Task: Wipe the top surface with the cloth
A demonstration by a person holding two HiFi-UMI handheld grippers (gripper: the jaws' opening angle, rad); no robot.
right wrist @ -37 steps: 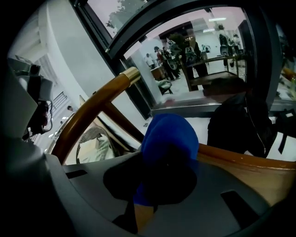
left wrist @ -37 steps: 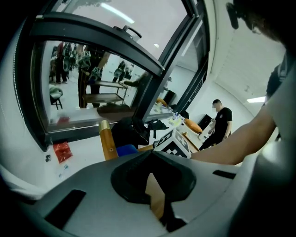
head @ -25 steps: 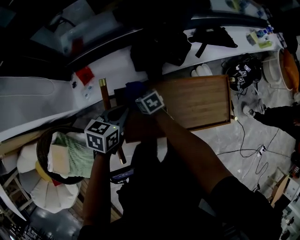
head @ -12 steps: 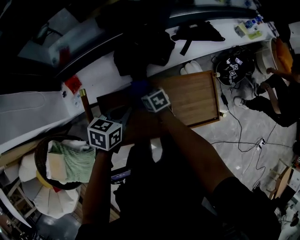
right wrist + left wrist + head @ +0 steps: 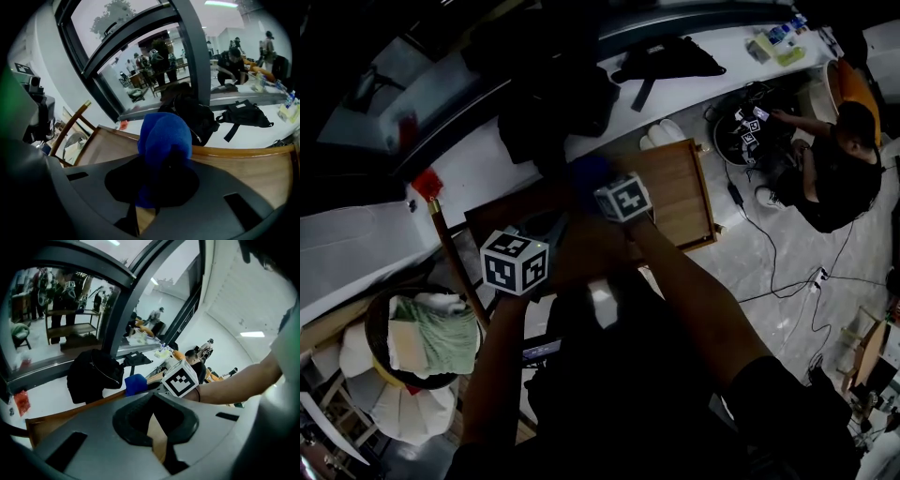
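The wooden table top (image 5: 675, 192) lies below me, seen in the head view and as a brown board (image 5: 262, 173) in the right gripper view. A blue cloth (image 5: 164, 140) is bunched in my right gripper (image 5: 145, 208), which is shut on it and holds it over the board's far part (image 5: 586, 173). My left gripper (image 5: 515, 262) hangs over the near left part of the table, beside the right one. In the left gripper view the blue cloth (image 5: 136, 383) and the right gripper's marker cube (image 5: 180, 378) lie ahead; the left gripper's (image 5: 159, 446) jaws stay unclear.
A black bag (image 5: 553, 103) and a strapped black pouch (image 5: 666, 56) lie on the white ledge beyond the table. At the left stands a round basket (image 5: 380, 319) holding a green cloth. A wooden rod (image 5: 455, 258) leans nearby. A person (image 5: 839, 159) crouches at the right; cables (image 5: 787, 281) cross the floor.
The right gripper has carried the blue cloth from the table's left edge toward its middle. The left gripper followed over the table. A crouching person has come into view at the right.
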